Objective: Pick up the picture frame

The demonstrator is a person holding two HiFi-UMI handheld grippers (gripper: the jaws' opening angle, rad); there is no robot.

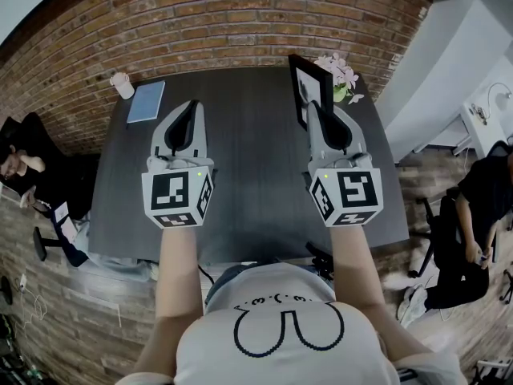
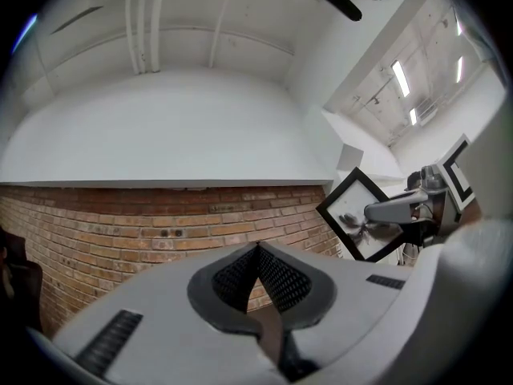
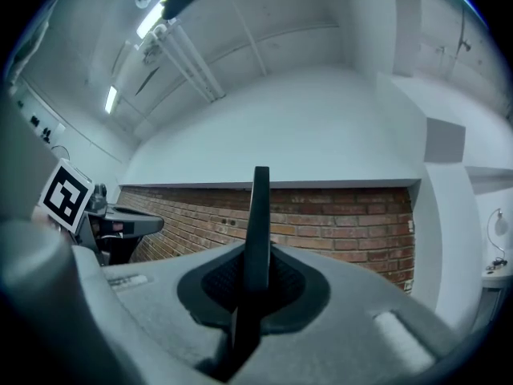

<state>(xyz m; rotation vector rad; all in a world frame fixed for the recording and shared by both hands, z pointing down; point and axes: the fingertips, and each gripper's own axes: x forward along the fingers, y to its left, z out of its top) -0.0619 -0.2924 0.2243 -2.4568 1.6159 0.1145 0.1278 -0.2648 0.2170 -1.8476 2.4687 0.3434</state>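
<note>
The black picture frame [image 1: 309,89] with a white mat is lifted above the dark table [image 1: 240,159], gripped at its near edge by my right gripper [image 1: 317,112]. In the right gripper view the frame [image 3: 258,223] stands edge-on as a thin black bar clamped between the jaws. The left gripper view catches the frame [image 2: 361,215] at the right, tilted like a diamond, with the right gripper's fingers [image 2: 397,209] across it. My left gripper [image 1: 187,112] hangs beside it over the table, shut and empty, its pads [image 2: 258,255] meeting at a point.
A blue notebook [image 1: 147,101] and a white cup [image 1: 122,85] lie at the table's far left. A pot of pink flowers [image 1: 341,74] stands just behind the frame. The brick wall [image 1: 240,22] runs behind the table. People sit at both sides of the room.
</note>
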